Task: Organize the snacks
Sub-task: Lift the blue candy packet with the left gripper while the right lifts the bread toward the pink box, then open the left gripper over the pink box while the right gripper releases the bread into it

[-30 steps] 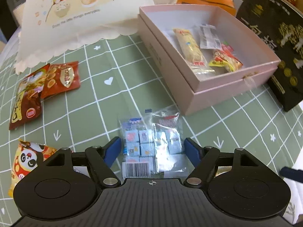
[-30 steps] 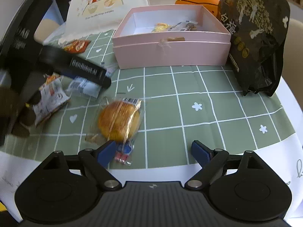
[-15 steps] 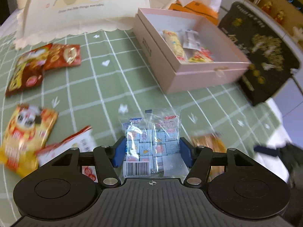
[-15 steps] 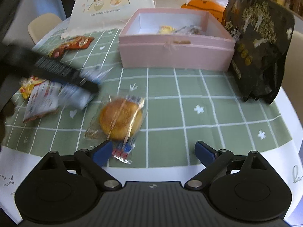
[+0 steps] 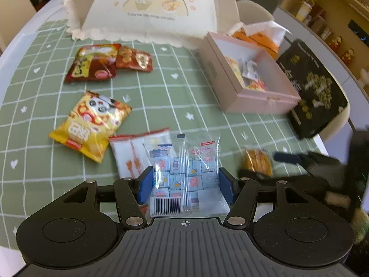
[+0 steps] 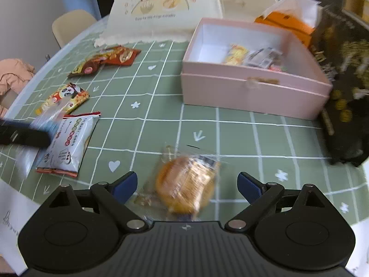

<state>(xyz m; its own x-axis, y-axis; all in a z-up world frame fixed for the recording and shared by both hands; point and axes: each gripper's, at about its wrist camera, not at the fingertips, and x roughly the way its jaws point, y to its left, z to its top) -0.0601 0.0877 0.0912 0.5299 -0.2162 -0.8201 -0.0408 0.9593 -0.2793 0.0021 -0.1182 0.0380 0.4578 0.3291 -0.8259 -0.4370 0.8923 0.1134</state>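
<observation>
Landmark: the pink box, open-topped, on the green checked tablecloth.

1. Brown snack bag and red snack packet, overlapping, far to the left of the box, near the cream food cover.
2. Yellow panda snack bag, left of the box and nearer the viewer, flat on the cloth.
3. White, red-edged packet, just beside the panda bag on the side toward the box.
4. Clear bag of small blue sweets, lifted off the cloth, left of and nearer than the box. The left gripper is clamped on it, a blue pad pressing each side.
5. Wrapped round bun, blurred, lying in front of the box between the fingers of the right gripper. Its jaws have just been closing but stand wide apart, pads clear of the wrapper.
6. Contents of the box: a yellow packet, a silver one and a red one, toward its right end.
7. Orange tissue box, behind the box.
8. Large black bag, leaning just right of the box.
</observation>
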